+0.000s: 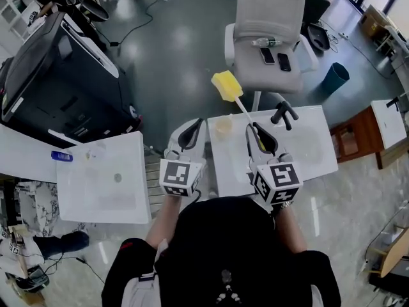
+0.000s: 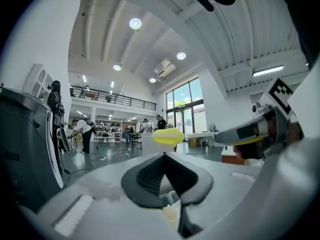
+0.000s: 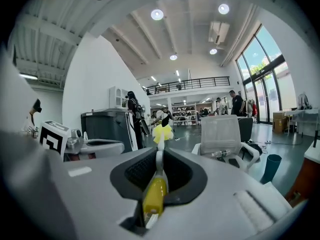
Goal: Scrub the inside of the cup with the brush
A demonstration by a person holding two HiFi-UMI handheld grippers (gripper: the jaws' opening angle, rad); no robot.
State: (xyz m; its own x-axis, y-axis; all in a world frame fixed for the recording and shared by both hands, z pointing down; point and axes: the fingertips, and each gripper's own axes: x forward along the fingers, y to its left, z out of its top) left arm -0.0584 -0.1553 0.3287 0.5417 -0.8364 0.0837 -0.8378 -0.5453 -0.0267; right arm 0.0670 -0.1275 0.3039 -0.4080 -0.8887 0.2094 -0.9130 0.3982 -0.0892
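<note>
- Open-plan office-lab hall: high white vaulted ceiling (image 3: 190, 29), far black-railed mezzanine (image 3: 182, 84), tall glass windows (image 3: 262, 76).
- Near: white rectangular tables (image 1: 313, 142), grey swivel office chair (image 1: 268, 11).

The brush (image 1: 227, 87) has a matt, spongy yellow head, a thin smooth white plastic shaft and a glossy yellow plastic handle. The cup (image 1: 223, 126) is thin, see-through plastic with a faint yellowish tint. The left tongs (image 1: 192, 133) and the right tongs (image 1: 259, 139) have smooth, matt, pale grey plastic shells. Their pads (image 3: 141, 172) are black, finely ribbed and rubbery-looking. The desk (image 1: 307, 152) has a smooth white top with a slight sheen. The floor (image 1: 172, 56) is dark grey, polished and mirrors the lights. The office chair (image 1: 268, 11) has a pale mesh-like back and a cloth seat.
</note>
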